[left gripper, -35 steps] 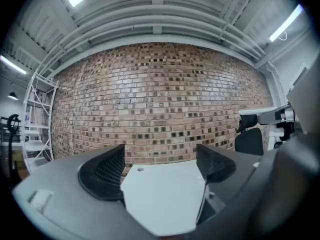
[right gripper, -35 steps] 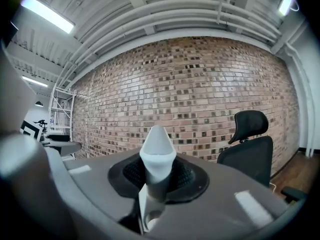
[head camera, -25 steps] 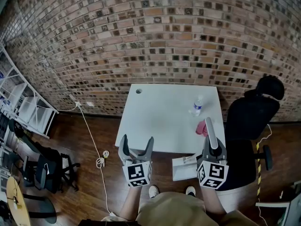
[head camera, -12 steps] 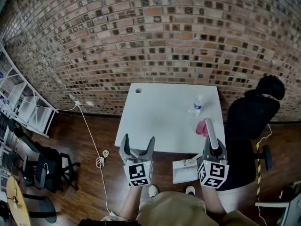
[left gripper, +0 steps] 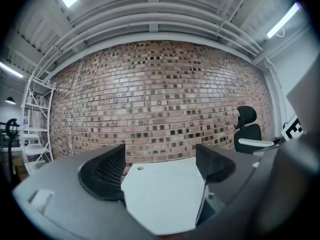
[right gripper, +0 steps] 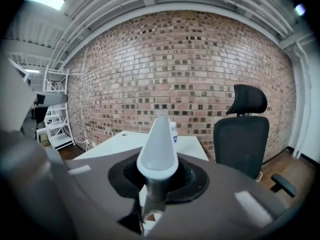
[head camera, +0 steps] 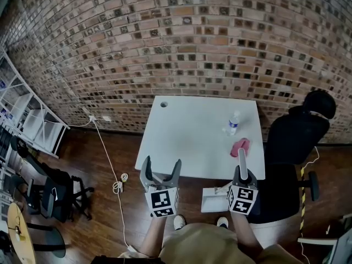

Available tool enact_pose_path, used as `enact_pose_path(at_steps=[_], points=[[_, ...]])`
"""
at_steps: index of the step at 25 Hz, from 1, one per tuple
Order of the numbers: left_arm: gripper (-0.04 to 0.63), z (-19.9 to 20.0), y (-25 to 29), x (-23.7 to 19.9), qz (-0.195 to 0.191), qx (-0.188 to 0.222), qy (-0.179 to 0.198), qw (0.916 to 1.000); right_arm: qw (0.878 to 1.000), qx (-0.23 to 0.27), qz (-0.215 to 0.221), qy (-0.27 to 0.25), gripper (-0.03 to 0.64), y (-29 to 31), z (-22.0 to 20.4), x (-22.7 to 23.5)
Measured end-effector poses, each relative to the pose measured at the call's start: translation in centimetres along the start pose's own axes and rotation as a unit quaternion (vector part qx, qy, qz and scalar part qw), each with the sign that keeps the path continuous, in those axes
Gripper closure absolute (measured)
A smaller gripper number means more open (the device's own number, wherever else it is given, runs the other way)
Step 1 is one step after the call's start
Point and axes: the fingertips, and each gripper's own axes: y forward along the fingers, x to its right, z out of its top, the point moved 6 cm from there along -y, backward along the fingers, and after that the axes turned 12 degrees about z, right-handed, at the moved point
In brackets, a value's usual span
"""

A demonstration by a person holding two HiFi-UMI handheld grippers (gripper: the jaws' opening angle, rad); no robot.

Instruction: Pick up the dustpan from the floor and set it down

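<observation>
The dustpan has a white pan (head camera: 215, 198) and a long pale grey handle (head camera: 242, 161). My right gripper (head camera: 242, 176) is shut on that handle just in front of the table's near edge. The handle tip stands up past the jaws, and the pan shows to the gripper's left over the wood floor. Whether the pan touches the floor I cannot tell. In the right gripper view the tapered handle (right gripper: 159, 144) rises out of the closed right gripper (right gripper: 157, 176). My left gripper (head camera: 160, 172) is open and holds nothing; between its jaws in the left gripper view (left gripper: 162, 166) only the white table shows.
A white table (head camera: 187, 142) stands against the brick wall, with a water bottle (head camera: 232, 124) and a pink cloth (head camera: 240, 146) on it. A black office chair (head camera: 291, 142) is at its right. A white cable (head camera: 110, 164) runs over the floor; shelves (head camera: 27, 120) and dark chairs (head camera: 49, 197) stand at the left.
My right gripper has sunk with the dustpan: its marker cube looks smaller and lower, and the handle tip has dropped toward the table's near edge. The left gripper has kept still.
</observation>
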Motion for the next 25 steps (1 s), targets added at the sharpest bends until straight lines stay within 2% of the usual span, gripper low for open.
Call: enact_pose_path(at_steps=[10,19,25], points=[[0.175,-0.7,0.2,-0.3,0.008,-0.008,0.006,0.9999,0.995,-0.101,0.007,0.015,0.554,4.0,-8.2,0.6],[0.175,-0.8,0.4,0.2,0.009,-0.012,0.005,0.9999,0.987,-0.161,0.023,0.011,0.555,6.6,-12.4,0.2],[0.175,-0.8,0.4,-0.2,0.017,-0.015,0.004,0.9997,0.983,-0.181,0.034,0.017,0.557,8.1,-15.8,0.3]])
